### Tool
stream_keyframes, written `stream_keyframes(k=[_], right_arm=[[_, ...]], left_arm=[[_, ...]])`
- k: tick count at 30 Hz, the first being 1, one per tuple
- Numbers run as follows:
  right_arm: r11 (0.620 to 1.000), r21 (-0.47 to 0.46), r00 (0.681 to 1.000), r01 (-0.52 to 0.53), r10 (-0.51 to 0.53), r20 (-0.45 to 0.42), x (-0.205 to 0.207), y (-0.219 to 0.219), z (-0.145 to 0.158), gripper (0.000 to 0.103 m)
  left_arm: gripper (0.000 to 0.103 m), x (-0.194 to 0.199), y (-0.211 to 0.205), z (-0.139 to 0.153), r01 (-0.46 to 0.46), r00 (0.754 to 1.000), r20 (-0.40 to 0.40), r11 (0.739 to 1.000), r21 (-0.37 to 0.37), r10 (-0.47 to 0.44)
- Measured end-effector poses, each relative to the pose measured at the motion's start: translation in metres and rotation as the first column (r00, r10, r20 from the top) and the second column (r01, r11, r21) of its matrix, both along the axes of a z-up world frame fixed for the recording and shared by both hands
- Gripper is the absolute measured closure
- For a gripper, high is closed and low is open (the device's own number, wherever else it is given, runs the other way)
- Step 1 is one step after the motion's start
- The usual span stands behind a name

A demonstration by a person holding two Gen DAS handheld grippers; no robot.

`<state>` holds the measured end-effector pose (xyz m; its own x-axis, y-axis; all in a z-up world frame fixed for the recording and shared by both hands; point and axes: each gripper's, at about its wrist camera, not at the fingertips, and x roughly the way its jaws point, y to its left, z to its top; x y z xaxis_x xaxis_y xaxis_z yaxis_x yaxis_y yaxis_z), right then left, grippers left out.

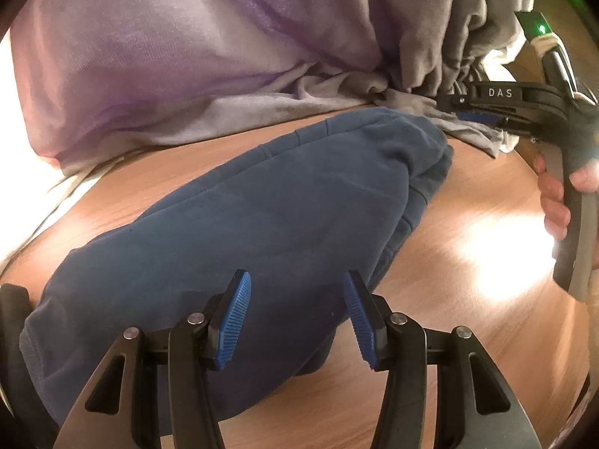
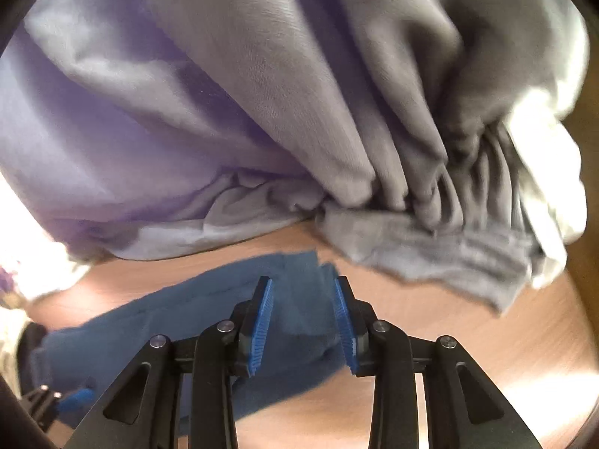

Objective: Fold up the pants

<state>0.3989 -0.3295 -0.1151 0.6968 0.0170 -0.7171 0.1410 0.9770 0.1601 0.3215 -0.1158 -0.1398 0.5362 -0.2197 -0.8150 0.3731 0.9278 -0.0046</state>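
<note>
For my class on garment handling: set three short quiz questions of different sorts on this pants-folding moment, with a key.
1. True or false: the left gripper is clamped on the blue pants.
2. Multiple choice: the blue pants lie on A) a wooden table, B) a tiled floor, C) a metal tray.
3. Fill in: behind the pants sits a pile of purple and ____ clothing.

Key:
1. False; its jaws stand apart over the pants, holding nothing. The right gripper is open as well.
2. A
3. grey
</note>
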Motion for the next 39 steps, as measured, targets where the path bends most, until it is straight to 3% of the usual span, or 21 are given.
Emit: stream_keyframes(k=[6, 17, 20, 25, 31, 34, 37, 39], right_arm=[[0.974, 0.185, 0.992, 0.129, -0.125, -0.032, -0.022, -0.011, -0.023, 0.069], [0.953, 0.275, 0.992, 0.125, -0.125, -0.019, -0.035, -0.016, -0.037, 0.069], [0.947, 0.297, 0.993, 0.119, -0.118, -0.020, -0.032, -0.017, -0.040, 0.069], [0.938, 0.322, 0.991, 0.130, -0.127, -0.029, -0.021, -0.020, -0.046, 0.069], [0.905, 0.386, 0.984, 0.177, -0.164, -0.067, -0.008, -0.032, -0.061, 0.069], [0.898, 0.396, 0.981, 0.194, -0.176, -0.082, -0.004, -0.032, -0.064, 0.069], [0.914, 0.351, 0.979, 0.205, -0.183, -0.095, 0.001, -0.028, -0.065, 0.089], [0.917, 0.341, 0.978, 0.206, -0.186, -0.091, 0.000, -0.028, -0.066, 0.091]], left_arm=[[0.052, -0.009, 0.010, 0.004, 0.012, 1.000, 0.015, 1.000, 0.018, -0.013], [0.052, -0.028, -0.019, -0.001, 0.126, 0.989, 0.073, 0.989, 0.083, -0.132], [0.052, -0.023, -0.027, -0.005, 0.129, 0.987, 0.080, 0.985, 0.114, -0.138], [0.053, -0.013, -0.027, -0.008, 0.115, 0.990, 0.069, 0.988, 0.105, -0.123], [0.067, -0.007, -0.026, -0.012, 0.114, 0.992, 0.042, 0.990, 0.082, -0.118], [0.082, -0.008, -0.025, -0.015, 0.116, 0.993, 0.028, 0.991, 0.073, -0.119], [0.092, -0.009, -0.021, -0.014, 0.116, 0.993, 0.022, 0.992, 0.055, -0.117], [0.094, -0.010, -0.018, -0.009, 0.107, 0.994, 0.028, 0.993, 0.048, -0.109]])
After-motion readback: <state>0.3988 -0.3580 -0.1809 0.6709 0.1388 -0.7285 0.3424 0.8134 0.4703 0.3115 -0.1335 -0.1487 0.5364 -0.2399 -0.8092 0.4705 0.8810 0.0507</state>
